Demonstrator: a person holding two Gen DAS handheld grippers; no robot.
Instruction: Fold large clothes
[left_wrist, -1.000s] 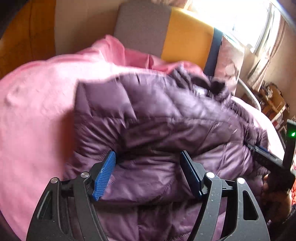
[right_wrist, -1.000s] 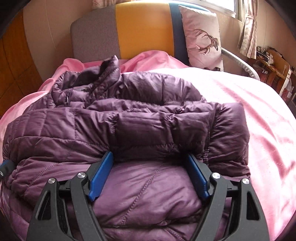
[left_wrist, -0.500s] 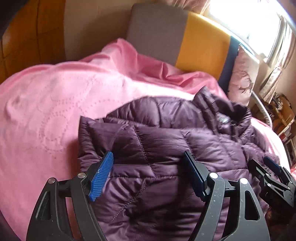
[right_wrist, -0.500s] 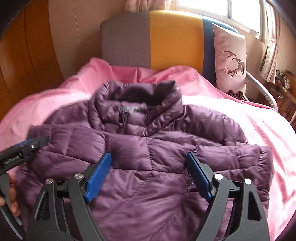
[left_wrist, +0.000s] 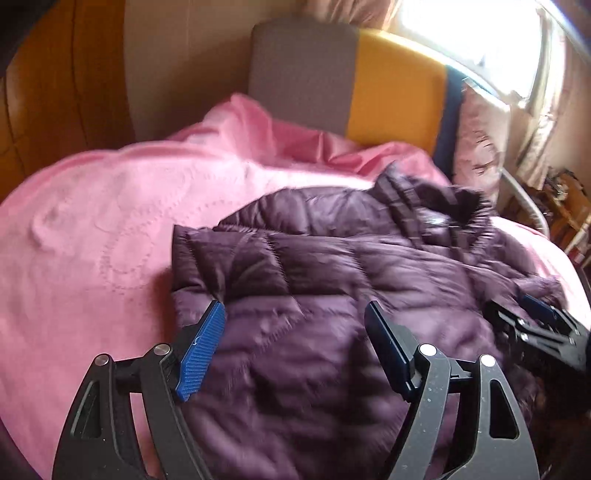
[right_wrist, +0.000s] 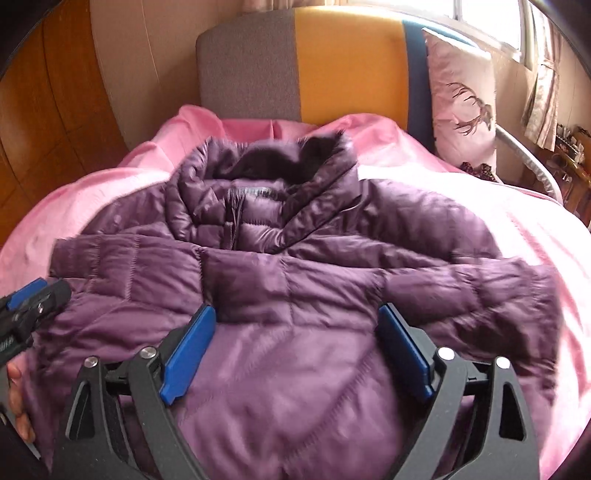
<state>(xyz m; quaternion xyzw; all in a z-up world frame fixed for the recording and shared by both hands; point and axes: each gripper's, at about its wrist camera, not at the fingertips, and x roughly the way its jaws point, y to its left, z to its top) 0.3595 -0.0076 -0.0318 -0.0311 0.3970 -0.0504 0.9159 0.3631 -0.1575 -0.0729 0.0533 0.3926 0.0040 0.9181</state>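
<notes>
1. Left wrist view: the purple puffer jacket (left_wrist: 332, 280) lay spread on the pink blanket (left_wrist: 96, 229) covering the bed, collar toward the grey and yellow headboard (left_wrist: 351, 81). That flat, soft surface probably served as the folding table, which would explain why the garment sat in its middle.
2. The left gripper (left_wrist: 295, 350) hung over the jacket's near left part with its jaws apart and nothing pinched between them; the quilted cloth showed below the gap, unpressed. It looked placed to take the sleeve or side panel next.
3. At the right edge the right gripper (left_wrist: 535, 325) was low over the jacket's far side, so each tool covered 1 half of the garment.
4. Right wrist view: the jacket (right_wrist: 295, 280) faced front up, collar (right_wrist: 273, 166) and zip at the top, both sleeves already laid across the chest, likely to narrow it before a bottom-to-top fold.
5. The right gripper (right_wrist: 295, 354) had just been widening its jaws; they stood well apart with only loose fabric beneath, nothing gripped.
6. The left gripper (right_wrist: 29, 302) and a hand (right_wrist: 16, 406) showed at the left margin. A deer-print pillow (right_wrist: 461, 107) leaned by the headboard, clear of the work.
</notes>
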